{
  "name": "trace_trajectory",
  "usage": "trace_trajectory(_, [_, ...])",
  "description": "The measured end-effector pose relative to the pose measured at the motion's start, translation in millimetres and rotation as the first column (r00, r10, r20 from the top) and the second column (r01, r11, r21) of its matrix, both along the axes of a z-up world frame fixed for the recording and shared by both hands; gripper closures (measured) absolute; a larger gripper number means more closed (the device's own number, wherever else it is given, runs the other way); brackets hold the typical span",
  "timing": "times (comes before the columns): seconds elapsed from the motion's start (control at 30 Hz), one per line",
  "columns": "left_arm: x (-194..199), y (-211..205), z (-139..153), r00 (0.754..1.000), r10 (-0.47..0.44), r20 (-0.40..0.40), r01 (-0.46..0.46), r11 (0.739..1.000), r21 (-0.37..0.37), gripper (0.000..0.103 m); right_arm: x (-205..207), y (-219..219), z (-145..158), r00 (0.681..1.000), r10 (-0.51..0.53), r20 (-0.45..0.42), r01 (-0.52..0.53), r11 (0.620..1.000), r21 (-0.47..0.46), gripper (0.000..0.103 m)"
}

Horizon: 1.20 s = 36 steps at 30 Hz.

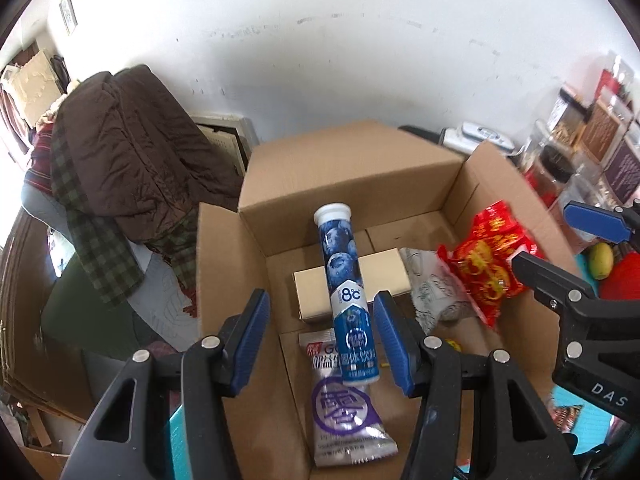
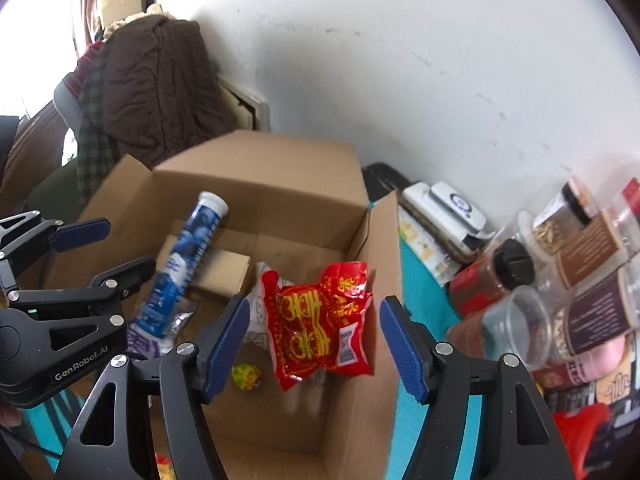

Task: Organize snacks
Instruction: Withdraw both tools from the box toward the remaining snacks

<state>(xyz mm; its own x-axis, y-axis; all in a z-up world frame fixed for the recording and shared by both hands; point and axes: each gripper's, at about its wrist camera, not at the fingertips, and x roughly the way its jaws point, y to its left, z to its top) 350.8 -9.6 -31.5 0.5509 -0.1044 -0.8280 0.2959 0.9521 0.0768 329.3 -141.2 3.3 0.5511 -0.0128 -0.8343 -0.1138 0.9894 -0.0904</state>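
Left tool (image 1: 320,336) apart above blue tube (image 1: 346,292); right tool (image 2: 310,344) apart above red packet (image 2: 320,320). Neither gripped; both lie inside cardboard box (image 2: 256,168). Step: deposit complete. Next, likely: fetch remaining snacks from right worktop.

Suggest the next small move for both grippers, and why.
Probably lift both clear of the cardboard box and go for another snack. The blue tube lies between the left gripper's open jaws, pads off it; the red packet likewise under the open right gripper.
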Motion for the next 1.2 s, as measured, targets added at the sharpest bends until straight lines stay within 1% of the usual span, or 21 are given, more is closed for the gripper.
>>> trace_trajectory(0.2, [-33, 4, 33, 0.998, -0.01, 0.064, 0.011, 1.0, -0.014, 0.049, -25, -4, 28, 0.999, -0.005, 0.053, 0.005, 1.0, 0.011, 0.035])
trace_trajectory(0.4, [-66, 8, 65, 0.992, -0.018, 0.125, 0.023, 0.999, -0.034, 0.049, -59, -4, 61, 0.992, -0.007, 0.123, 0.005, 1.0, 0.019, 0.035])
trace_trajectory(0.57, [-96, 12, 85, 0.985, -0.03, 0.17, 0.04, 0.998, -0.054, 0.049, -89, -3, 83, 0.984, 0.004, 0.176, -0.009, 0.999, 0.032, 0.035])
trace_trajectory(0.67, [-115, 15, 96, 0.98, -0.04, 0.193, 0.055, 0.996, -0.069, 0.049, -106, -3, 90, 0.979, 0.009, 0.202, -0.016, 0.999, 0.032, 0.035])
trace_trajectory(0.77, [-131, 16, 102, 0.976, -0.05, 0.213, 0.068, 0.995, -0.075, 0.049, -126, -4, 97, 0.973, 0.006, 0.229, -0.015, 0.999, 0.039, 0.031])
trace_trajectory(0.9, [-153, 20, 109, 0.968, -0.068, 0.24, 0.092, 0.992, -0.09, 0.049, -150, -6, 103, 0.966, -0.001, 0.257, -0.012, 0.999, 0.051, 0.031])
trace_trajectory(1.07, [-178, 23, 108, 0.964, -0.089, 0.25, 0.12, 0.986, -0.112, 0.049, -176, -4, 104, 0.957, -0.012, 0.29, -0.007, 0.998, 0.064, 0.029])
trace_trajectory(1.2, [-196, 27, 105, 0.96, -0.093, 0.264, 0.127, 0.985, -0.113, 0.049, -195, -3, 100, 0.953, -0.022, 0.303, -0.008, 0.995, 0.097, 0.026])
